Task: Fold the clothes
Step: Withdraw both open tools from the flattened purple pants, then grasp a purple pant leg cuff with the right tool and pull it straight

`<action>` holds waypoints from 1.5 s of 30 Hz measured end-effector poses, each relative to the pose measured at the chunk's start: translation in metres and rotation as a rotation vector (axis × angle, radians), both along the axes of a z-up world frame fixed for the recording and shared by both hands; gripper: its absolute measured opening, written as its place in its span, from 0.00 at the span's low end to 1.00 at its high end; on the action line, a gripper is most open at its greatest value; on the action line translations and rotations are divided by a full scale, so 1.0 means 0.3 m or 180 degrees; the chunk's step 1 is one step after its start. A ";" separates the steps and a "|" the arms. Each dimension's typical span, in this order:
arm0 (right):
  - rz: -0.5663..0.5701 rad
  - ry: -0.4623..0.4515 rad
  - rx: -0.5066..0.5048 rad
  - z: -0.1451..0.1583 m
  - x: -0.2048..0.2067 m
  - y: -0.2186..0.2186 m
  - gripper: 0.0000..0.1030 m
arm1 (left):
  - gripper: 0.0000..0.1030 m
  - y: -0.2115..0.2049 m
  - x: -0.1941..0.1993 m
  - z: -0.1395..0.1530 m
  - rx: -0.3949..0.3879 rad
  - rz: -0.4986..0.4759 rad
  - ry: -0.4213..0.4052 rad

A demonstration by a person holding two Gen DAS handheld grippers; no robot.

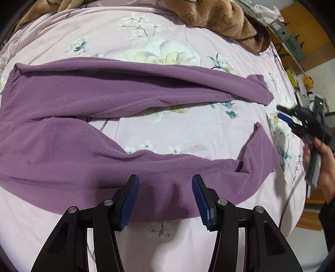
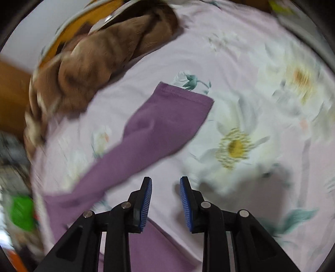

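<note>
Purple fleece trousers (image 1: 69, 108) lie spread on a pink floral bedsheet (image 1: 178, 129), waistband at the left, both legs running right. My left gripper (image 1: 165, 184) is open, hovering over the near leg with nothing between its blue pads. My right gripper (image 1: 293, 118) shows at the far right of the left wrist view, held by a hand (image 1: 322, 165), just beyond the leg cuffs. In the blurred right wrist view the right gripper (image 2: 165, 186) is open above the sheet (image 2: 240, 69), beside a purple leg end (image 2: 167, 123).
A brown plush blanket (image 1: 222, 18) is heaped at the bed's far edge, also seen as a brown blanket (image 2: 100, 60) in the right wrist view. Cluttered shelves and a cardboard box (image 1: 299, 21) stand beyond the bed's right edge.
</note>
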State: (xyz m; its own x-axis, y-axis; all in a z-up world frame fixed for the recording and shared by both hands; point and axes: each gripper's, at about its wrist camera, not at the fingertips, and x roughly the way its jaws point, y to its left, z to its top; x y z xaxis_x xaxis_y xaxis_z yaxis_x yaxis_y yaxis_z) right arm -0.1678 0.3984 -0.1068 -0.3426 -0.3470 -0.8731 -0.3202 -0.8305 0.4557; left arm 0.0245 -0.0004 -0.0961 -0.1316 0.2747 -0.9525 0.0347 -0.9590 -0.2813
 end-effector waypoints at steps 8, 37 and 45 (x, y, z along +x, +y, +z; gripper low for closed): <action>-0.0542 -0.0048 -0.0519 -0.140 -0.111 0.056 0.19 | 0.53 -0.042 0.028 -0.037 -0.0008 0.0153 -0.0061; -0.0674 0.0123 -0.0966 -0.139 -0.133 0.110 0.07 | 0.53 -0.058 -0.024 -0.038 -0.0006 0.0209 -0.0107; -0.0465 0.0484 -0.0866 0.138 -0.351 0.019 0.10 | 0.53 -0.067 -0.046 0.009 0.0025 0.0260 0.0023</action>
